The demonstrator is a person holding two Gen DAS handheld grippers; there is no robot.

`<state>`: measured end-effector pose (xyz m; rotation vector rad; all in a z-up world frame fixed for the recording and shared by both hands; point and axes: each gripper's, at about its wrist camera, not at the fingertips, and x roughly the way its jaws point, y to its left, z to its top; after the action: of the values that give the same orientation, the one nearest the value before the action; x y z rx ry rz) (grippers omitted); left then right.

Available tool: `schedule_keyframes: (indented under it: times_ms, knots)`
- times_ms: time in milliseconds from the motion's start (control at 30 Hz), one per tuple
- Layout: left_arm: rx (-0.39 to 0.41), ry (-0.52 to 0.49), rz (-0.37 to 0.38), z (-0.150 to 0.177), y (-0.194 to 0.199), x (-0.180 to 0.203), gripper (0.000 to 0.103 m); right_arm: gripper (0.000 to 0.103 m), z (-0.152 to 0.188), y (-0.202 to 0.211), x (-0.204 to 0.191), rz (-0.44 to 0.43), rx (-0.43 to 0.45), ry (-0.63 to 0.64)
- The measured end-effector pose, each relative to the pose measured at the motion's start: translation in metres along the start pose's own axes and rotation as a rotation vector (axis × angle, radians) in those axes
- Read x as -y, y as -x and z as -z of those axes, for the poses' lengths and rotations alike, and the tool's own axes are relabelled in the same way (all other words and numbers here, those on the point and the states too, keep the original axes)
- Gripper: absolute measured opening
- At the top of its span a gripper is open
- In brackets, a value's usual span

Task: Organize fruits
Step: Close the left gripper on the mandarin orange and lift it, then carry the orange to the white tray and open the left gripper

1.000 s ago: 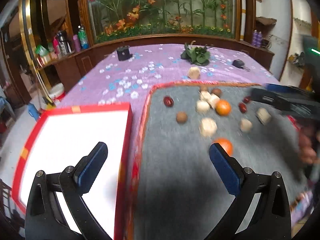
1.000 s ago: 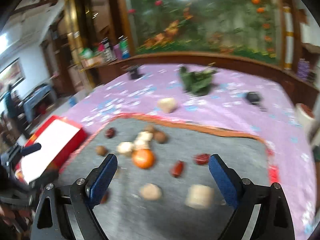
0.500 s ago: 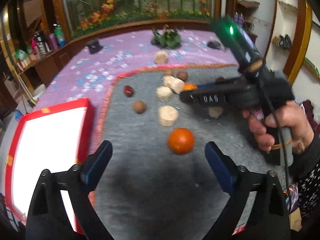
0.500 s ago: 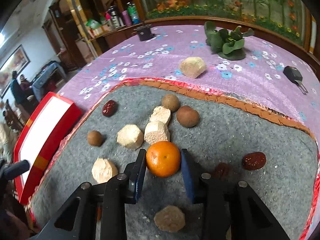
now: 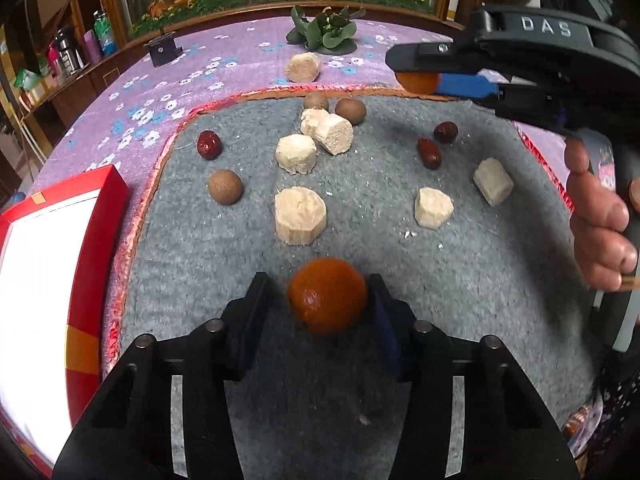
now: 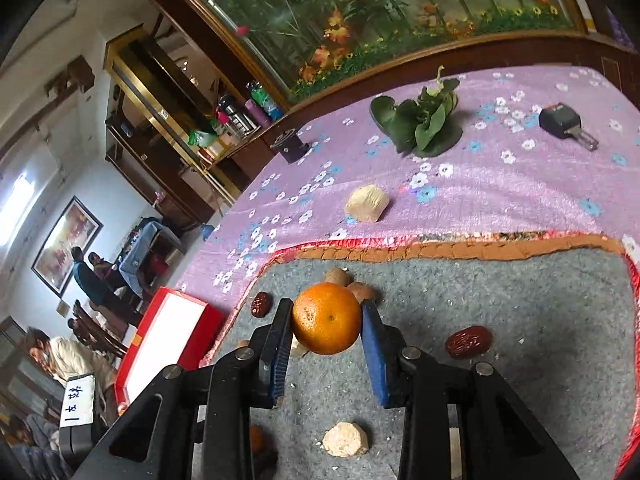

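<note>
Fruits are scattered on a mat [image 5: 460,300] laid on the table [image 5: 224,52]; a box [image 5: 48,264] is set left of the mat, a plant [image 5: 326,32] behind.

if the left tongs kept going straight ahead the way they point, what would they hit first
Beyond the orange between the left tongs, likely the large pale chunk straight ahead on the grey mat; depth is uncertain.

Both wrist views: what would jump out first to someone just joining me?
The two oranges: the right claw is shut on an orange lifted above the grey mat, and the left claw brackets a second orange near the mat's front edge. Next, the pale chunks scattered mid-mat and the red-rimmed white box at the left.
</note>
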<state>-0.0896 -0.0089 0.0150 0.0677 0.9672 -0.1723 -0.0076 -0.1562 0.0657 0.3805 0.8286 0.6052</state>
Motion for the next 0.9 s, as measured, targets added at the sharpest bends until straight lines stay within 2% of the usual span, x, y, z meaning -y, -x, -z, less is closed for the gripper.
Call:
schedule_keyframes:
  times_ms: [33, 67, 200, 300, 467, 567, 767, 833, 900]
  knots:
    - [0.006, 0.002, 0.005, 0.000, 0.001, 0.000, 0.038, 0.032, -0.001, 0.000, 0.000, 0.001, -0.001, -0.001]
    - [0.013, 0.004, 0.006, 0.001, 0.001, 0.000, 0.035, 0.032, -0.001, 0.000, -0.001, -0.002, -0.002, -0.002]
    - [0.024, 0.015, 0.018, 0.003, 0.003, -0.003, 0.035, 0.032, -0.002, -0.001, 0.007, -0.017, 0.010, -0.034]
    - [0.037, 0.046, 0.025, 0.005, 0.009, -0.008, 0.035, 0.032, -0.003, 0.004, 0.017, -0.021, 0.051, -0.075]
    - [0.097, 0.069, -0.014, 0.010, 0.035, -0.019, 0.035, 0.032, -0.005, 0.012, 0.028, -0.045, 0.093, -0.133]
    - [0.174, 0.083, -0.074, 0.016, 0.066, -0.033, 0.035, 0.032, -0.005, 0.013, 0.028, -0.049, 0.107, -0.134]
    - [0.285, 0.137, -0.278, 0.042, 0.117, -0.086, 0.035, 0.032, 0.001, 0.011, 0.024, -0.020, 0.110, -0.113]
    - [0.297, 0.152, -0.342, 0.050, 0.123, -0.106, 0.035, 0.032, 0.005, 0.009, 0.018, -0.050, 0.095, -0.124]
    - [0.294, 0.177, -0.385, 0.055, 0.124, -0.125, 0.035, 0.032, 0.011, 0.004, 0.007, -0.119, 0.059, -0.151]
